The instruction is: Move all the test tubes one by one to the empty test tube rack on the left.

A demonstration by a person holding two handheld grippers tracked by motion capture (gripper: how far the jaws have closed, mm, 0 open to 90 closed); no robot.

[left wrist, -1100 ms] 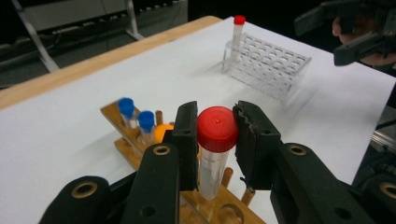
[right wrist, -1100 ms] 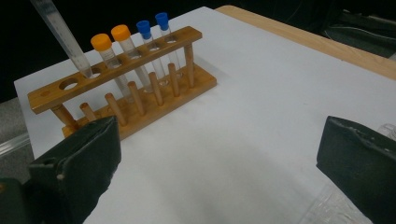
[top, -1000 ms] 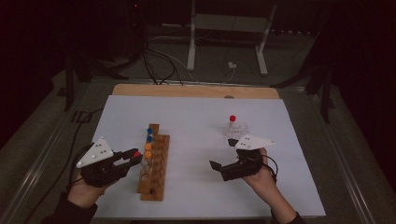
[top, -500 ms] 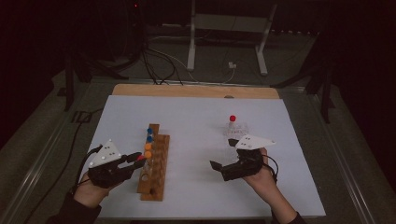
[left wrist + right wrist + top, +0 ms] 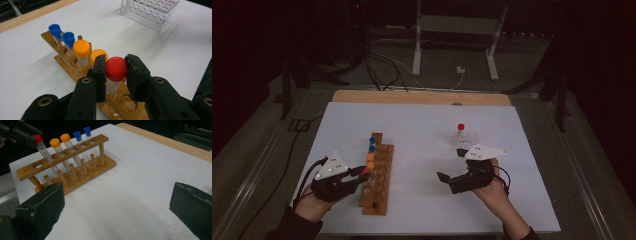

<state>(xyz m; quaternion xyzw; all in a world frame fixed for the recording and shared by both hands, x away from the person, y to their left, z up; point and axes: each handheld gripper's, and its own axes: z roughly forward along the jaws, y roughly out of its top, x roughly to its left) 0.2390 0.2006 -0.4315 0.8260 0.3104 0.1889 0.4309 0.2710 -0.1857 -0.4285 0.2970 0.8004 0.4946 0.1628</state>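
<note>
At the wooden rack (image 5: pixel 75 72), left tongs (image 5: pixel 115 75) seemingly clamped on red-capped tube (image 5: pixel 115 75); right tongs (image 5: pixel 117 205) wide apart

Dim high view with black surroundings; both gripper views bright and sharp.

Probably a lab: a wooden test-tube rack (image 5: pixel 376 175) with 5 capped tubes on a white surface (image 5: pixel 422 130), cables (image 5: pixel 377 75) on the dim floor.

Red-cap tube (image 5: pixel 115 75) bottom hidden behind wooden rack (image 5: pixel 65 66); clear rack (image 5: pixel 150 11) cut by top edge.
</note>
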